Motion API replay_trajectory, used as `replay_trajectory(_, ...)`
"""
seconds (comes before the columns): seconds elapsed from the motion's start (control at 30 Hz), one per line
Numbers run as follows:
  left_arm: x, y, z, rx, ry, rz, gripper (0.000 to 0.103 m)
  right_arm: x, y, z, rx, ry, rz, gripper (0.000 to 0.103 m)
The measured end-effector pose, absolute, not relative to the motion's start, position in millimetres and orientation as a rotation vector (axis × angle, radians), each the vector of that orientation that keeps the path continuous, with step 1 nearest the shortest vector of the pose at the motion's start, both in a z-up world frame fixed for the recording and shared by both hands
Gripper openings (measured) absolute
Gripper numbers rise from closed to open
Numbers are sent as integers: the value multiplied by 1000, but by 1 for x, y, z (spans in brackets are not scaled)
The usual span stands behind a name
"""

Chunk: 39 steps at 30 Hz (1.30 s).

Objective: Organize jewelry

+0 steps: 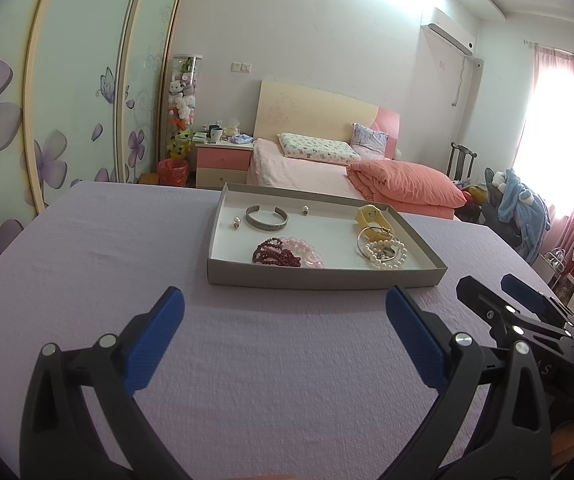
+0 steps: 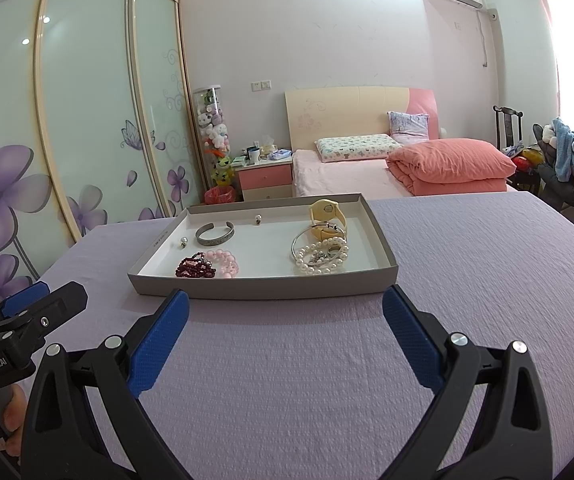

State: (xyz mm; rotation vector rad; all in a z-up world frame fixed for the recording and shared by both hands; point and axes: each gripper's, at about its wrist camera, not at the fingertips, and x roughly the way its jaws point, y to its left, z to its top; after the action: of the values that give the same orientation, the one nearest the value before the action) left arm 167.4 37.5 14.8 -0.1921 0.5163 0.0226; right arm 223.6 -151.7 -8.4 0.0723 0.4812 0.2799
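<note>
Both grippers hover low over the lilac surface [image 1: 87,240], short of the tray [image 1: 327,278], and neither holds anything. In the left wrist view the left gripper [image 1: 285,312] fills the bottom of the frame with its fingers [image 1: 159,344] spread wide; the right gripper [image 1: 499,292] pokes in at the lower right, and from the right wrist view its fingers [image 2: 411,340] are just as wide apart.

All the jewelry sits inside the tray at the centre of the frame. From left to right: a small pearl stud [image 1: 236,223] at the tray's left edge, a silver cuff [image 1: 267,218] just beside it, and a second stud [image 1: 305,210] toward the back wall. In front of the cuff lie dark red beads [image 1: 275,256] touching a pink bead bracelet [image 1: 307,252]. At the right end a yellow watch [image 1: 373,220] lies behind a thin silver bangle [image 1: 363,240], which overlaps a pearl bracelet [image 1: 387,254]; something small lies inside that pearl ring, too tangled to make out.

This fits two stages alike: pieces gathered in the tray with the sorting done, or pieces lying there waiting to be sorted and paired. The overlapping heaps and the two studs lying apart lean slightly toward the second. Any pick here calls for narrow, careful closing, since the studs are tiny and the bangle and pearls would drag each other.
</note>
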Motion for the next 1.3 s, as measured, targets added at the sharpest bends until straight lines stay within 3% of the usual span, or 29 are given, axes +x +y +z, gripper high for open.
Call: replay_trajectory(1.3,168,32,4,-188,528,26,99,224,-151,-8,73,484,281,97)
